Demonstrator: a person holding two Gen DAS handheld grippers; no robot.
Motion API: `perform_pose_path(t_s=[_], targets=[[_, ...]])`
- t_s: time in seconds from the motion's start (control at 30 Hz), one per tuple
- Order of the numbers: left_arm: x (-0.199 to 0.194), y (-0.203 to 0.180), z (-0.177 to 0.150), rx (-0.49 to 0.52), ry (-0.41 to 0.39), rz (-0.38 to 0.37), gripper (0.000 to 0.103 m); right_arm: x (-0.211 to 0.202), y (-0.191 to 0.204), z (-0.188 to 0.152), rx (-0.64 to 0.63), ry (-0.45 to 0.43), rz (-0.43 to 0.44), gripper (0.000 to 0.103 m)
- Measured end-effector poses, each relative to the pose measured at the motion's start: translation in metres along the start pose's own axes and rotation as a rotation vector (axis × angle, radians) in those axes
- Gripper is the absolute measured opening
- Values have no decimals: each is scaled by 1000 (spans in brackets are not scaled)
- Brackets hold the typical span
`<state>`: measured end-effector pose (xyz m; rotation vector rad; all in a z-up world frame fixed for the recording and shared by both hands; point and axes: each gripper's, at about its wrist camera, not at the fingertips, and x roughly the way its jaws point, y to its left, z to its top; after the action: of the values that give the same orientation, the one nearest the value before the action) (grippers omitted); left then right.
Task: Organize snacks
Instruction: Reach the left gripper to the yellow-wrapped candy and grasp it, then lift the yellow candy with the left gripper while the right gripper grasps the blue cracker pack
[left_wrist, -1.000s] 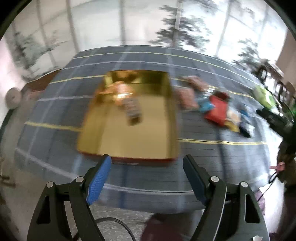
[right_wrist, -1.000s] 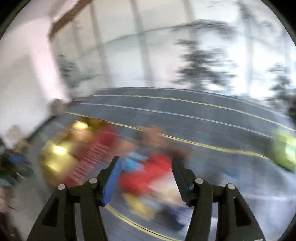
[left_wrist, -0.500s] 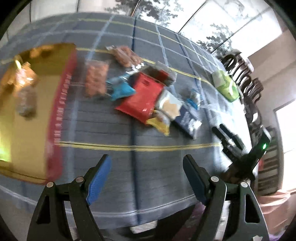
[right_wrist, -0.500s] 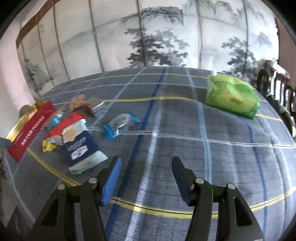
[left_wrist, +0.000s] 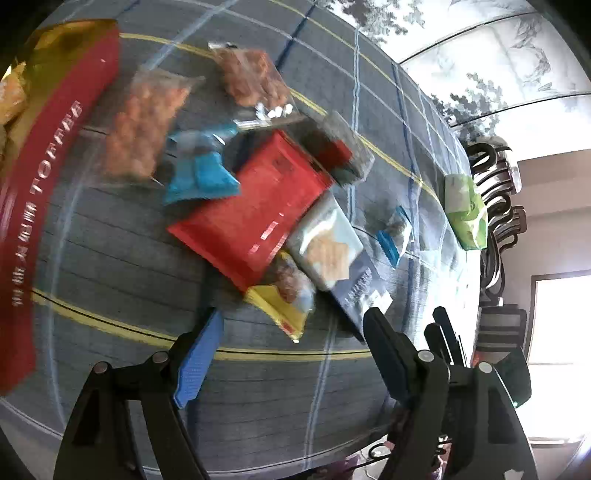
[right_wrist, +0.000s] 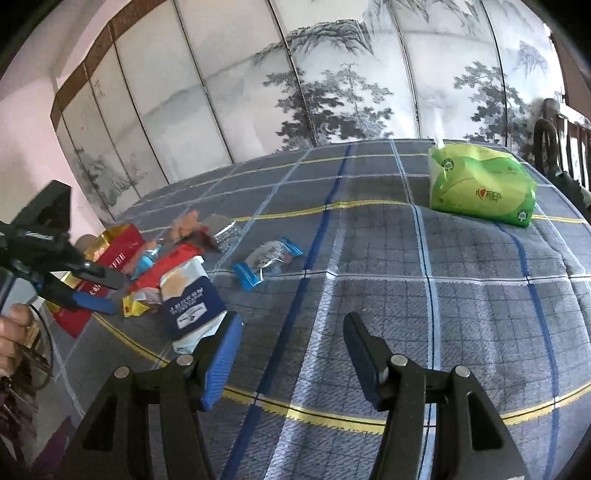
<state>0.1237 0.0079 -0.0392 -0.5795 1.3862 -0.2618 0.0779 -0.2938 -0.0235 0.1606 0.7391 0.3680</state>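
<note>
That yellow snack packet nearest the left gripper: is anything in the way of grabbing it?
Nothing visible stands between them. The left gripper hangs open just short of the yellow packet, only bare tablecloth between. The red packet overlaps the yellow one's far edge, though.

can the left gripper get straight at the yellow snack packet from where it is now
Probably yes: the left gripper hangs open just short of the yellow snack packet, whose near end lies uncovered.

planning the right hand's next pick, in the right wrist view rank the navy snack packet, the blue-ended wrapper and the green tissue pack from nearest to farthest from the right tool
1. navy snack packet, just beyond the right tool's left finger.
2. blue-ended wrapper, farther up the cloth, left of centre.
3. green tissue pack, far right, near the table's back edge.
</note>
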Motion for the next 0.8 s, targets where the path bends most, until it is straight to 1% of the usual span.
perform_pose_path(t_s=[0.07, 0.17, 0.2, 0.23, 0.27, 0.33, 0.4, 0.47, 0.53, 0.57, 0.6, 0.63, 0.7, 0.73, 0.8], targets=[[4, -4, 0, 0, 2, 11, 70, 0, 0, 0, -2, 1, 12, 59], [8, -5, 3, -16, -10, 14, 57, -2, 0, 0, -3, -6, 26, 59], [12, -4, 4, -30, -3, 5, 44, -2, -1, 1, -2, -9, 30, 59], [14, -2, 4, -51, 6, 4, 28, -3, -1, 0, -1, -13, 35, 59], [18, 0, 4, -73, 9, 16, 20, -3, -2, 1, -1, -14, 38, 59], [17, 5, 1, -106, -5, -3, 18, -4, -2, 1, -1, -16, 43, 60], [12, 9, -5, -130, -33, 1, 17, -4, -2, 2, 0, -17, 48, 60], [3, 8, -13, -121, -61, 11, 17, -4, -3, 1, -1, -19, 51, 60], [-8, 3, -24, -68, -86, 27, 17, -5, -3, 1, -3, -20, 55, 60], [-15, -2, -31, -27, -96, 37, 17, -5, -2, 1, -10, -16, 60, 60], [-18, -4, -35, -1, -104, 47, 17, -3, 1, 1, -30, -1, 74, 60], [-26, -8, -45, 45, -120, 67, 17, -2, 6, 1, -57, 11, 88, 60], [-32, -14, -56, 103, -132, 89, 17, 0, 18, 2, -120, 34, 123, 60], [-34, -15, -60, 118, -135, 95, 17, 5, 28, 4, -166, 59, 144, 60], [-39, -14, -68, 146, -148, 109, 17, 12, 40, 7, -206, 85, 170, 60]])
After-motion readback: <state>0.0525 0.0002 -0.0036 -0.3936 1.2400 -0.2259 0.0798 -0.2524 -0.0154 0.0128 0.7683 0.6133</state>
